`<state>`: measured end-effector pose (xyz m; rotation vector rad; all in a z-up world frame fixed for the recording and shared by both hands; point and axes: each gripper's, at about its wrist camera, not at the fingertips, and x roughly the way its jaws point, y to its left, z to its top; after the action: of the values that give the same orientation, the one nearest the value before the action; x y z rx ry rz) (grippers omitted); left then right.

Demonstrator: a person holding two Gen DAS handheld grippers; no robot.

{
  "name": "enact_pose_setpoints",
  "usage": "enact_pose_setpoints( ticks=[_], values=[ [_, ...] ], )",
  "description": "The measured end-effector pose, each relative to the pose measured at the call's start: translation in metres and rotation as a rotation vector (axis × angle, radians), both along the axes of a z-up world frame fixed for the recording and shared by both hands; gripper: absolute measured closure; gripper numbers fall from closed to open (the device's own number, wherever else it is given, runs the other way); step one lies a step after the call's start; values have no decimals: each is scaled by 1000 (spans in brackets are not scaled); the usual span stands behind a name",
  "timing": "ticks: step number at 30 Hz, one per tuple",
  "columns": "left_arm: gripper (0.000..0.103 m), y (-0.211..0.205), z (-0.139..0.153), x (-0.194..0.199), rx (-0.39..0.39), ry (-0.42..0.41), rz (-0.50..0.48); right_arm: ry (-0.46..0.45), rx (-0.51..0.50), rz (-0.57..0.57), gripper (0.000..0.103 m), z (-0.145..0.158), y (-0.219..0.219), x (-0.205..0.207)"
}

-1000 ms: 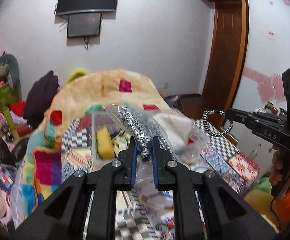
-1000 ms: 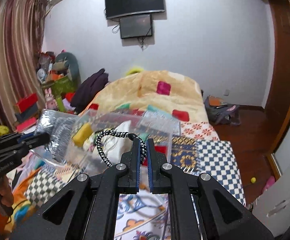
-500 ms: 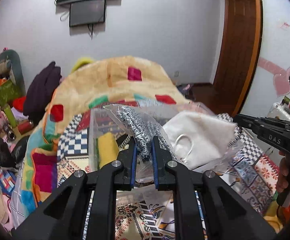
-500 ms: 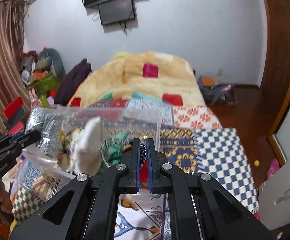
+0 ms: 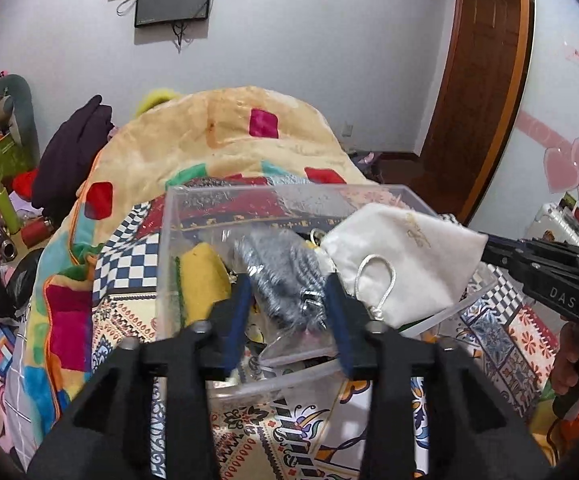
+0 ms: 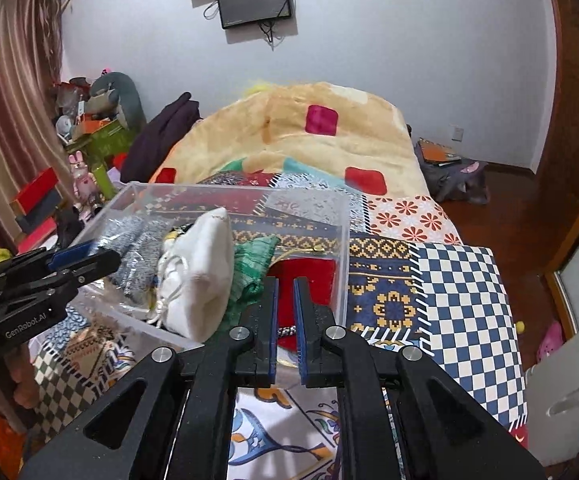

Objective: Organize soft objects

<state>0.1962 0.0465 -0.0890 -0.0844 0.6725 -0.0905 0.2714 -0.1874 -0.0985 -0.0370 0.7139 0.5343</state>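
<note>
- The clear bin (image 6: 341,216) sits on the patterned bedspread (image 6: 461,280) and holds the soft things; the grey bag (image 5: 285,272) lies inside, at the bin's near-left side.
- The left gripper (image 5: 289,320) stands wide around that bag without pinching it; lifting away carelessly could snag the plastic and drag it over the near wall.
- The white pouch (image 6: 201,272) leans over the bin's near rim and looks ready to tip out onto the bedspread.
- The right gripper (image 6: 285,316) is narrow, a slit showing; I cannot tell if it grips anything. Beside the bin's near-right corner, it could knock the light bin.
</note>
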Motion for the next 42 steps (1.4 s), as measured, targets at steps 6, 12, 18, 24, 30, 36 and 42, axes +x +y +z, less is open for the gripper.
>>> enact_pose_setpoints(
  ticks=[6,12,18,24,30,36,42],
  values=[
    [53,4,27,-19,-22,-79,4,-61,21,10,74,19,-3,-13],
    [46,-4,76,-56,-18,-218,4,-178,75,17,59,60,-11,-42],
    [36,-18,119,-99,-3,-347,-17,-285,149,29,46,101,-21,-75],
    [31,-28,138,-133,17,-421,-23,-360,171,36,35,117,-25,-106],
    [12,-34,144,-159,28,-478,-5,-444,195,29,21,127,-31,-128],
    [5,-35,143,-165,24,-487,0,-453,213,28,13,121,-29,-129],
    [2,-35,136,-164,26,-479,12,-435,213,19,10,113,-30,-129]
  ],
)
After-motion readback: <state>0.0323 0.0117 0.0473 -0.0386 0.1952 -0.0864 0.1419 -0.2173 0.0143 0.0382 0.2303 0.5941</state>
